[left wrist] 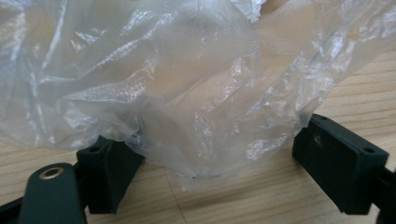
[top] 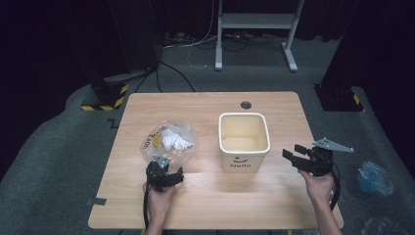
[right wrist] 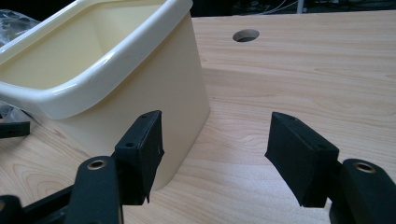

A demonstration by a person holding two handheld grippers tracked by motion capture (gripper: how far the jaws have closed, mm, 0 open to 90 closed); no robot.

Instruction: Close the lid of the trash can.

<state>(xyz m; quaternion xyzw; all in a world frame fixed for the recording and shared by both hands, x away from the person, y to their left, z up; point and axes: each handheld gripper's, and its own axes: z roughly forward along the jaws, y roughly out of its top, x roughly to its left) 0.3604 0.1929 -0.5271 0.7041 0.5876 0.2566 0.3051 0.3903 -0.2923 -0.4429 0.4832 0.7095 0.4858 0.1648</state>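
Thin, crinkled clear plastic bag (top: 169, 142), glossy with bright highlights, holds crumpled white paper (top: 176, 142). Beside the bag, a smooth, glossy cream plastic bin (top: 243, 157). Both rest on a matt, pale wood-grain table (top: 215, 205). Gripper pads (right wrist: 142, 149) look matt black.

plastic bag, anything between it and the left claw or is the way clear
Nothing visible stands between them. The left claw sits at the near edge of the plastic bag, and in the left gripper view the film already hangs between its open jaws over bare table.
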